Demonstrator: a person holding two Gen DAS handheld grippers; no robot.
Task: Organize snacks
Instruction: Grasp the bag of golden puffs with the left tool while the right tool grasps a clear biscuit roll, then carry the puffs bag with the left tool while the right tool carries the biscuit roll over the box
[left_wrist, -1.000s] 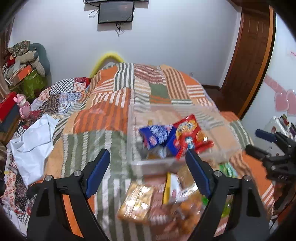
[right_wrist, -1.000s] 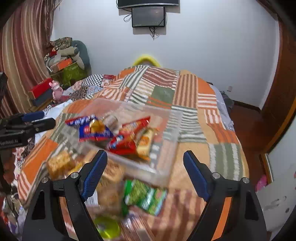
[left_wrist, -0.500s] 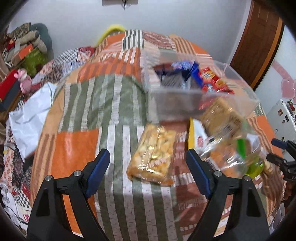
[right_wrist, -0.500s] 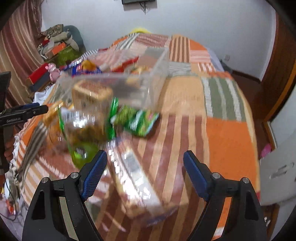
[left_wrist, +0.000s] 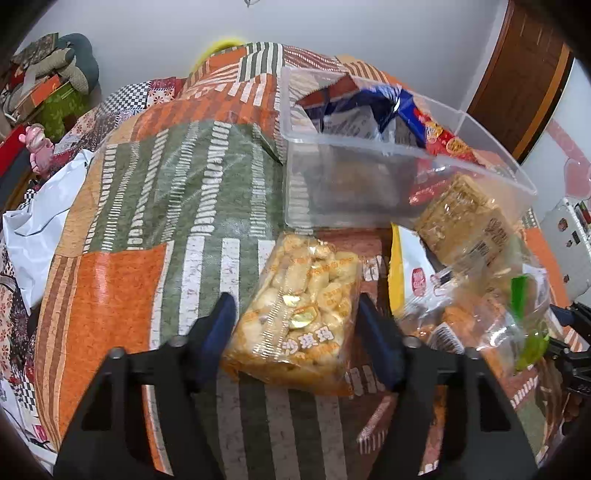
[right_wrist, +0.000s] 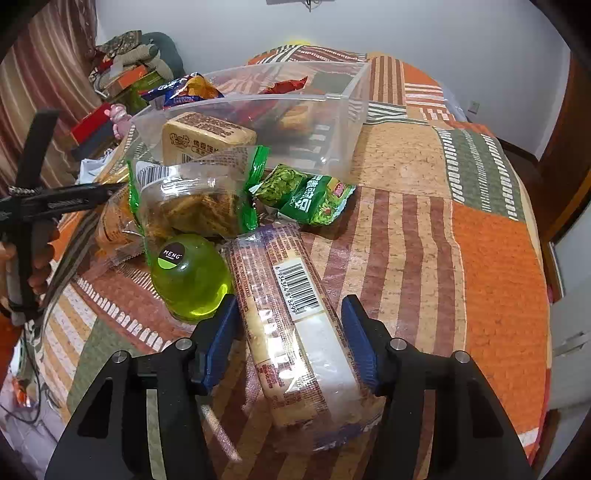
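1. Right now my left gripper (left_wrist: 295, 336) straddles the clear bag of golden puffed-rice cakes (left_wrist: 299, 314), which lies flat on the patchwork bedspread (left_wrist: 177, 192) just short of the near wall of the clear plastic bin (left_wrist: 369, 177). The jaws are closing with the bag between them; the blue pads sit against its two long sides, though I cannot tell if they press yet.
2. That bag's long axis runs straight ahead of the left gripper, toward the bin, so the pads meet it across its narrow width.
3. My right gripper (right_wrist: 290, 336) brackets the long sleeve of biscuits (right_wrist: 295, 325) with the barcode up. Its jaws are closing too, and a thin gap shows at each pad.
4. The sleeve also points away from me, tilted slightly left, its far end touching the bagged pastry tub (right_wrist: 195, 199) and lying beside the green round bottle (right_wrist: 192, 277).
5. Each pack belongs to the hand already over it; the bin lies directly beyond both, so I judge that the lift goes forward.
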